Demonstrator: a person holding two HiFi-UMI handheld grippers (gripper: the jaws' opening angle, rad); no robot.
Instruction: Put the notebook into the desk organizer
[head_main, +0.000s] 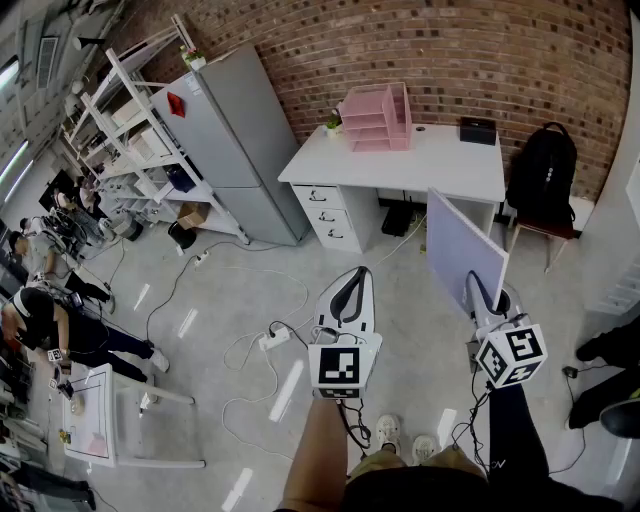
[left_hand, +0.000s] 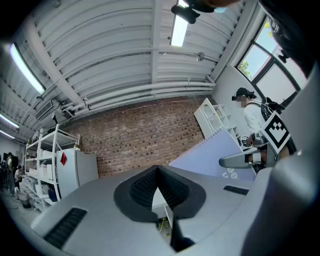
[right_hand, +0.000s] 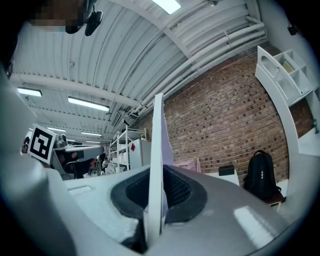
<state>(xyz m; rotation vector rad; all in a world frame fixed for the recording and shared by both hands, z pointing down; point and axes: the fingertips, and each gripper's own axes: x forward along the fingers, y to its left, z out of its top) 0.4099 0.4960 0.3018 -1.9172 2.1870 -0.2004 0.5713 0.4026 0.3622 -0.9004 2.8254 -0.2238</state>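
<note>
At the left of the head view, a white shelving rack (head_main: 140, 130) stands against the wall, with a grey refrigerator (head_main: 230, 140) just beside it. Right of the refrigerator, a white desk (head_main: 420, 165) stands against the brick wall (head_main: 480, 50). The pink desk organizer (head_main: 378, 118) sits on the rear left part of the desk top, with a small plant (head_main: 333, 126) just beside it on the left and a black box (head_main: 478, 130) well apart from it on the right. A power strip (head_main: 272, 340) lies on the floor in front of the desk. The left gripper (head_main: 354, 275) is held near the middle of the view and points toward the desk. In the left gripper view, its 2 jaws are pressed together at the tips with nothing between them (left_hand: 158, 170). To its right, the right gripper (head_main: 478, 292) pinches the notebook (head_main: 460, 245) by its lower edge. The notebook stands upright in the air above the floor, in front of the desk and well apart from the desk organizer. The right gripper view shows the notebook edge-on (right_hand: 158, 130), clamped between the 2 dark pads of that gripper (right_hand: 155, 175). At the far right, a black backpack (head_main: 541, 170) rests on a chair just beside the desk.
</note>
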